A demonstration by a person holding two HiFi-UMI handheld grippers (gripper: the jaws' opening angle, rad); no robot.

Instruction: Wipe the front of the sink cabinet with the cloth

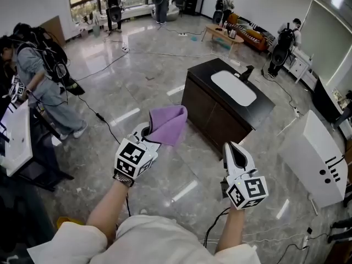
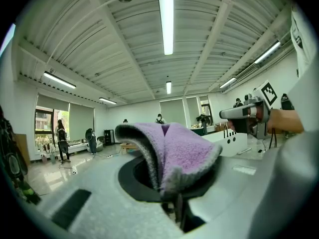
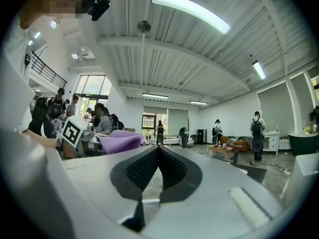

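A folded purple cloth (image 1: pixel 168 124) stands up from my left gripper (image 1: pixel 146 137), which is shut on it; the cloth (image 2: pixel 175 151) fills the middle of the left gripper view. The black sink cabinet (image 1: pixel 220 117) with its white basin (image 1: pixel 233 88) and dark faucet stands ahead on the floor, to the right of the cloth and apart from both grippers. My right gripper (image 1: pixel 237 154) is held low, in front of the cabinet's near corner, with its jaws together and nothing in them (image 3: pixel 158 156). The cloth (image 3: pixel 119 141) also shows at left in the right gripper view.
A white cabinet (image 1: pixel 320 159) stands at the right, a white unit (image 1: pixel 16 139) at the left edge. A person (image 1: pixel 47 87) stands at left. Cables (image 1: pixel 107 67) cross the grey marble floor. More people, a low table (image 1: pixel 223 36) and a sofa are at the far end.
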